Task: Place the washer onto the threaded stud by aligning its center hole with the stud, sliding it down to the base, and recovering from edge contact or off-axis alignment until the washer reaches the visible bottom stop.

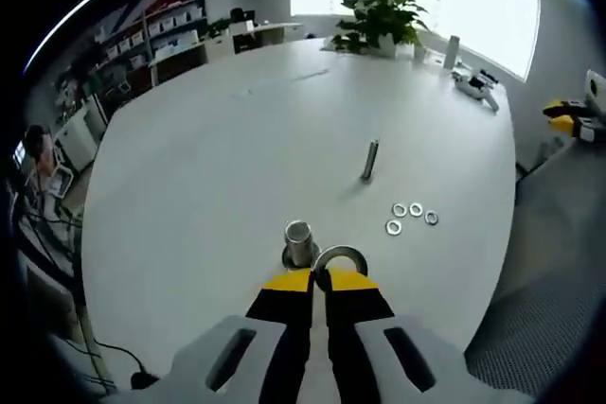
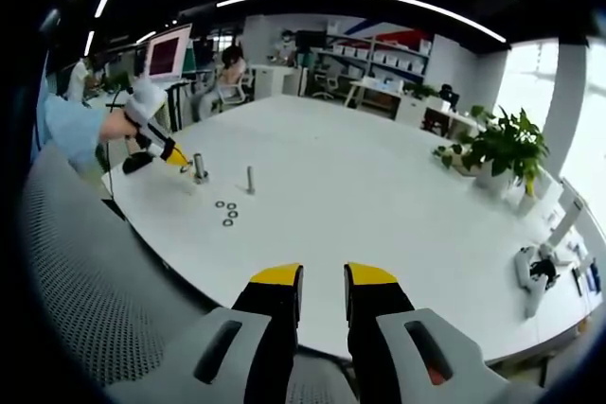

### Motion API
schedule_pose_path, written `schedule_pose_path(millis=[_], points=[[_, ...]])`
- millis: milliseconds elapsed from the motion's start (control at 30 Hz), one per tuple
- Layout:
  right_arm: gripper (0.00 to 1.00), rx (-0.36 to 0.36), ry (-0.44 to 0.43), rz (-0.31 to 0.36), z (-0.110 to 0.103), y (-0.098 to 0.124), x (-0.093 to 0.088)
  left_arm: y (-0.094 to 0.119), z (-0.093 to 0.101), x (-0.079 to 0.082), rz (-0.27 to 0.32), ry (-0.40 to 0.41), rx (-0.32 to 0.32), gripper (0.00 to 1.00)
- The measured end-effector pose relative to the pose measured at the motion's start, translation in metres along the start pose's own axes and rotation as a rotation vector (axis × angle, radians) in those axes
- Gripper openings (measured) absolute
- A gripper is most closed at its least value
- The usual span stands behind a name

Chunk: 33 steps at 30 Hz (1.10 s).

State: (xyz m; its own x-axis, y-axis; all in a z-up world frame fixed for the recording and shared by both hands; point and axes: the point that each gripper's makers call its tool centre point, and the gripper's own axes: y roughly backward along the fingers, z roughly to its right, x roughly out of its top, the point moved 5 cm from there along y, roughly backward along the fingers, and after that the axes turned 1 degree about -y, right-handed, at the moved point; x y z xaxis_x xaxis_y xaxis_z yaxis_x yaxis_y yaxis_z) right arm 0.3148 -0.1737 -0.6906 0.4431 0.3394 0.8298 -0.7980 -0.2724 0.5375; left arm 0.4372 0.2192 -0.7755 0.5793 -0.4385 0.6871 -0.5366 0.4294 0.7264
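- currently left gripper (image 1: 319,280) clamps washer (image 1: 341,256) by its rim, beside threaded stud (image 1: 298,242).
- washer judged thin, rigid, slippery; edge hold suits.
- right gripper (image 2: 323,281) jaws apart, empty.

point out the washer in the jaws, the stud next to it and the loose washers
washer (image 1: 341,258), left gripper view, its ring.
stud (image 1: 298,242), left gripper view, its shaft.
loose washers (image 1: 410,215), left gripper view, middle of the group.
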Motion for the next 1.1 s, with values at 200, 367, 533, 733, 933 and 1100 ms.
schedule_pose_path(millis=[200, 367, 533, 733, 933, 1100], points=[[0.20, 0.001, 0.000, 0.001, -0.001, 0.001, 0.002, 0.002, -0.002, 0.011, 0.016, 0.000, 0.014, 0.02], [0.20, 0.000, 0.000, 0.002, -0.001, 0.001, 0.003, 0.002, -0.004, 0.020, 0.020, -0.012, 0.019, 0.02], [0.20, -0.002, -0.002, 0.004, -0.001, 0.002, 0.003, 0.000, -0.007, 0.023, 0.008, -0.017, 0.019, 0.02], [0.20, -0.003, -0.003, 0.005, -0.001, 0.002, 0.003, -0.003, -0.011, 0.024, -0.010, -0.031, 0.017, 0.02], [0.20, -0.004, -0.003, 0.004, -0.001, 0.002, 0.003, -0.005, -0.014, 0.027, -0.017, -0.038, 0.015, 0.02], [0.20, -0.004, -0.004, 0.003, -0.001, 0.002, 0.003, -0.007, -0.014, 0.027, -0.029, -0.040, 0.009, 0.02]])
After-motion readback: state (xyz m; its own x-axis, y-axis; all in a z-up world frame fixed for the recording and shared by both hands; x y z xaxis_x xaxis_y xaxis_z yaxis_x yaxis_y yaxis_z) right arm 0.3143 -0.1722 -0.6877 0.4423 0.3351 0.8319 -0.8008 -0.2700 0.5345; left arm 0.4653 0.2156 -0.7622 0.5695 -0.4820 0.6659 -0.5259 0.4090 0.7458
